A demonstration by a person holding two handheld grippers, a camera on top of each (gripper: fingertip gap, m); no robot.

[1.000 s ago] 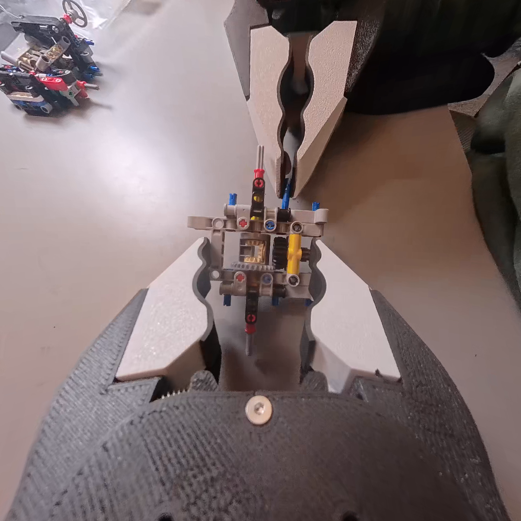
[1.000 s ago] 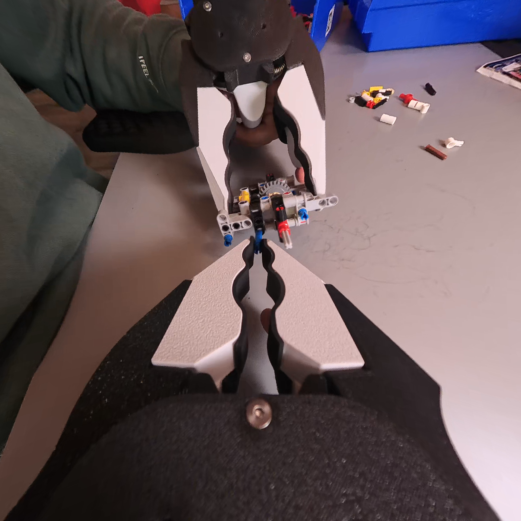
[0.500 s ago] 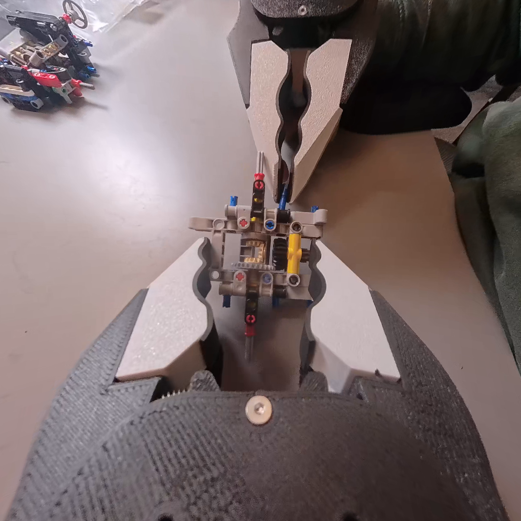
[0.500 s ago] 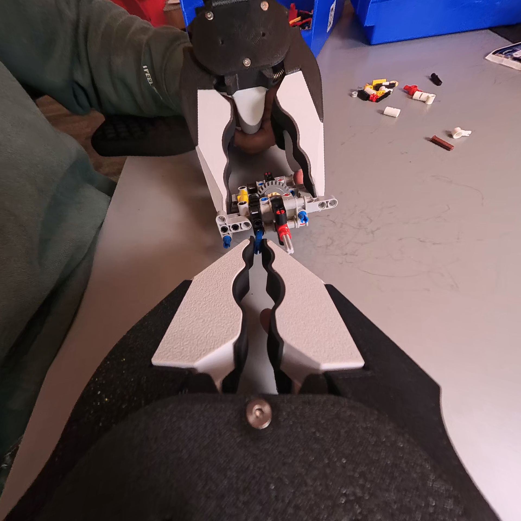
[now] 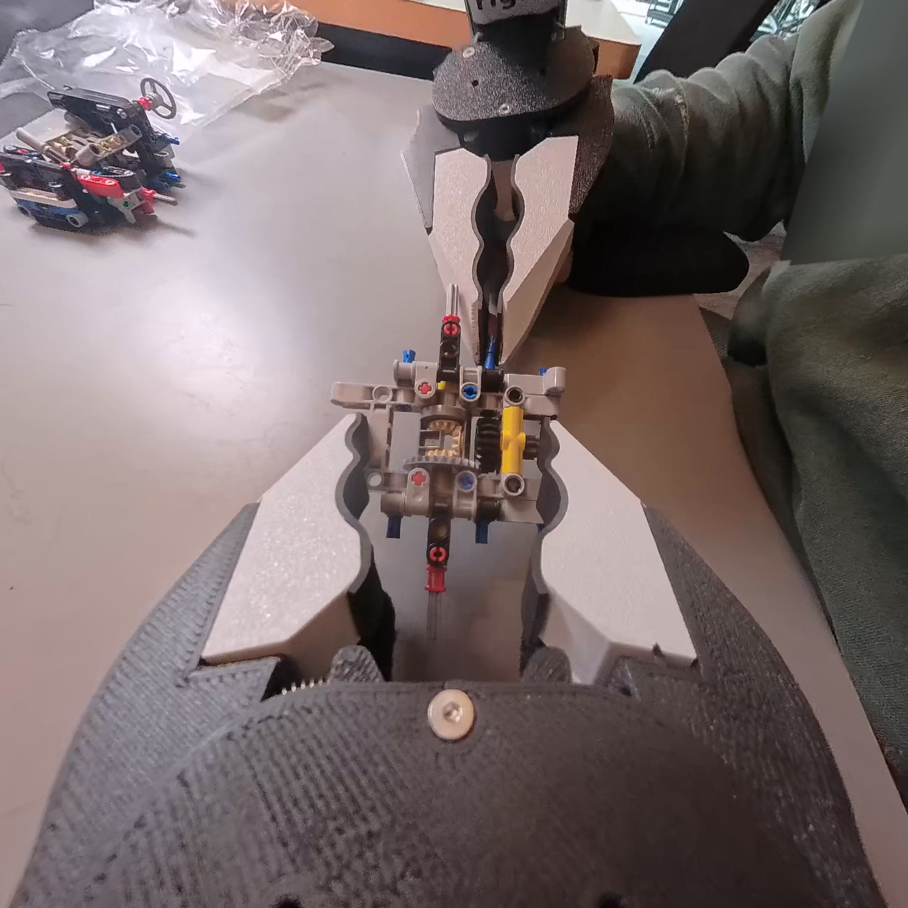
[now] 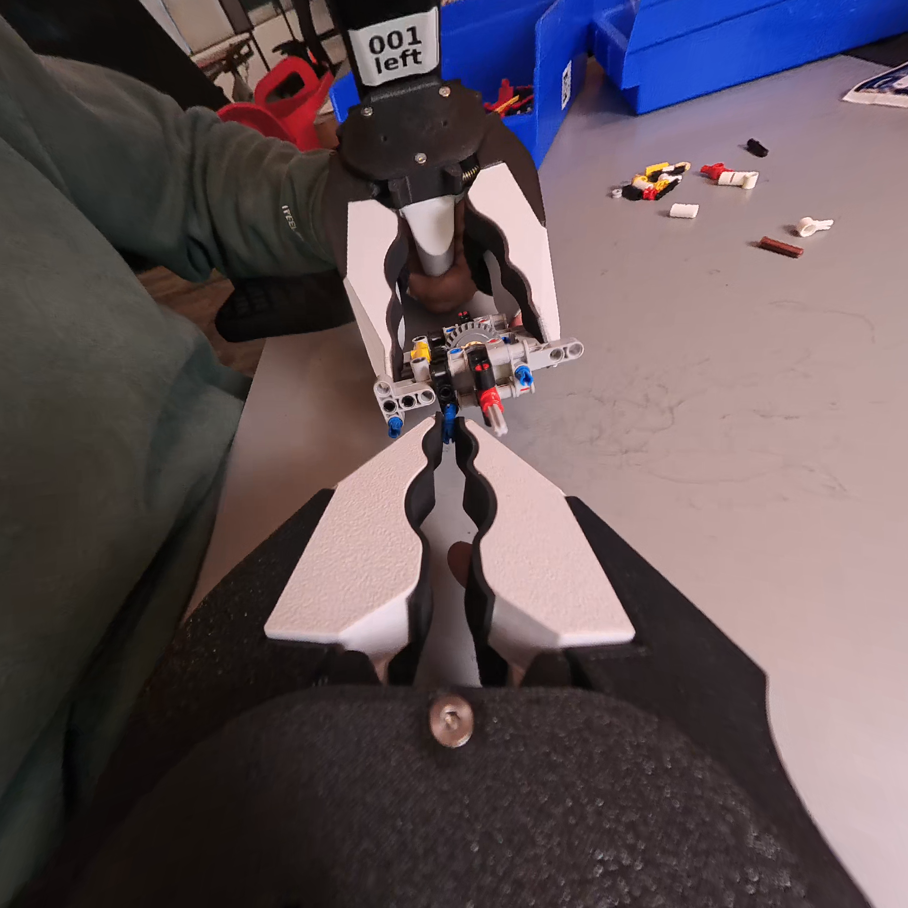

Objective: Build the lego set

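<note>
Left wrist view is showing one left gripper [image 5: 451, 449] clamping a grey gear assembly [image 5: 449, 442], its two pads pressing on the frame's sides, above the table [image 5: 245, 304] near its right edge. Inside that frame are sitting one tan gear, one grey crown gear, one black gear and one yellow connector [image 5: 512, 439]. Two red-tipped axles are sticking out, one toward the camera and one away. Just beyond, the right gripper [image 5: 491, 344] is pinching together on a blue pin [image 5: 490, 354] at the assembly's far side, the pin seated in a black connector there. Farther off, toward the table's far left corner, one larger black, red and blue model [image 5: 83, 162] is standing beside a crumpled clear plastic bag [image 5: 162, 49].

Right wrist view is showing the same pair from the other end: the right gripper [image 6: 446, 426] closing on the blue pin [image 6: 447, 425], the assembly [image 6: 471, 363] just past it in the left gripper [image 6: 471, 339]. A green sleeve [image 6: 147, 206] is filling the left side. Well apart on the table [image 6: 688, 442], toward its far right, are lying about seven loose parts: a yellow-black-red cluster [image 6: 651, 181], a red-and-white piece, two white pieces, one brown bar [image 6: 781, 247], one black piece. At the far edge, blue bins [image 6: 688, 44] are standing; one is holding mixed small parts [image 6: 508, 100].
</note>
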